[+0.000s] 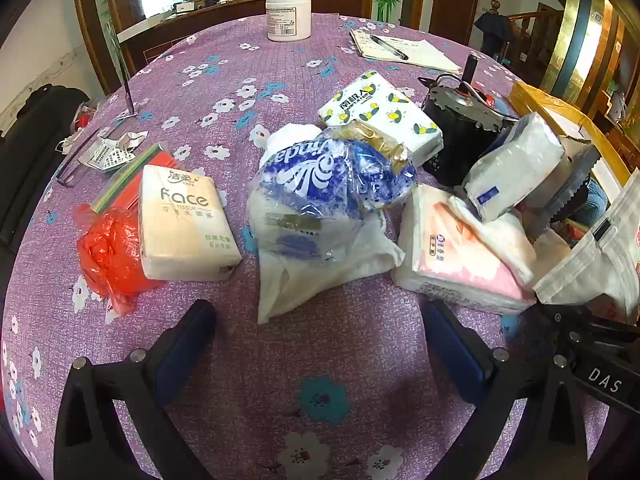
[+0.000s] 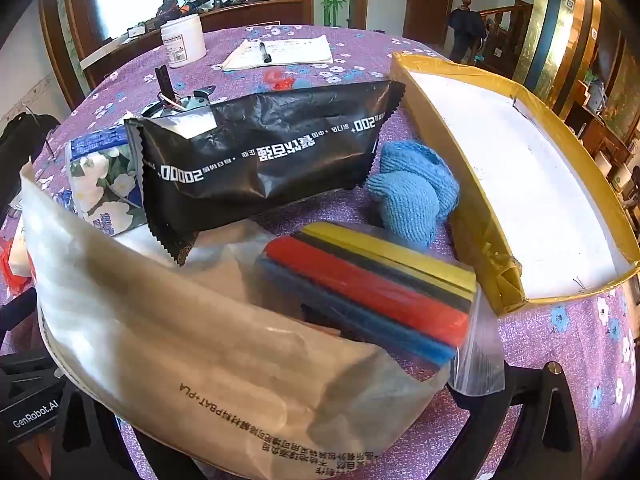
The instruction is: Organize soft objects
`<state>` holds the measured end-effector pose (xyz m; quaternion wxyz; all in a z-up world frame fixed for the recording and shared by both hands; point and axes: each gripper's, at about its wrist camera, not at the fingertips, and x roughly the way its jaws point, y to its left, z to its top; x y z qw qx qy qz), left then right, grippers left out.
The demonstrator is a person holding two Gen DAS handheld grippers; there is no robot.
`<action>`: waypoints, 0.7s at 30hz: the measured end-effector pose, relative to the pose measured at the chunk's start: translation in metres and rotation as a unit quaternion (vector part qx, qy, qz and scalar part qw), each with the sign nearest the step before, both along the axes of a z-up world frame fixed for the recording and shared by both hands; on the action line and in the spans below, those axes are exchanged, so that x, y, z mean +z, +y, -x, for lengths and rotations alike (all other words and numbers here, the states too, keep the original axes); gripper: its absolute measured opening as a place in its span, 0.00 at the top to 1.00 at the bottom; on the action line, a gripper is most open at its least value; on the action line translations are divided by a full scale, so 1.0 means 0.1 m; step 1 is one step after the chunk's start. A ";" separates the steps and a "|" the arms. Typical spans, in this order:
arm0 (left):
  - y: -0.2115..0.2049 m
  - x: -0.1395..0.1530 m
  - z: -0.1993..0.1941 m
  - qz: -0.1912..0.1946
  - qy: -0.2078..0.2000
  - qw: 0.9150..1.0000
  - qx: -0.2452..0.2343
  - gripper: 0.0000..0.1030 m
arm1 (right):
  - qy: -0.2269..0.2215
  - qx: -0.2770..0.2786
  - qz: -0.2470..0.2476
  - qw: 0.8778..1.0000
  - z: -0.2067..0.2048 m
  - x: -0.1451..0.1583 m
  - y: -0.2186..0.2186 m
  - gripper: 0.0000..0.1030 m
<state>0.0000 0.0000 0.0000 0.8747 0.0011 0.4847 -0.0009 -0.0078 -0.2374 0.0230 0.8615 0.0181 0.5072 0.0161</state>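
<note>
In the left wrist view my left gripper [image 1: 320,344] is open, its blue-padded fingers [image 1: 188,344] wide apart over bare cloth. Just ahead lies a white plastic bag with a blue-printed wrapper [image 1: 320,208]. Around it are a "Face" tissue pack [image 1: 184,220], a red plastic bag [image 1: 108,256], a lemon-print tissue pack [image 1: 380,116], a pink tissue pack [image 1: 452,264] and a white tissue pack [image 1: 516,168]. My right gripper [image 2: 288,400] stands open, mostly hidden under a translucent white bag [image 2: 200,340]. Beyond it lie a zip bag of coloured strips [image 2: 380,292], a black packet [image 2: 260,160] and a blue knitted cloth [image 2: 416,196].
A shallow yellow box [image 2: 448,128] with a white floor sits at the right. A black motor-like part [image 1: 460,136], a white jar [image 1: 288,16] and papers with a pen [image 1: 400,48] stand farther back on the purple flowered tablecloth [image 1: 320,400].
</note>
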 end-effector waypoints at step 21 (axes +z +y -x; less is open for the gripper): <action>0.09 0.11 0.27 0.022 0.000 0.999 -0.027 0.00 | 0.029 0.179 -0.039 0.983 0.48 0.12 -0.16 0.01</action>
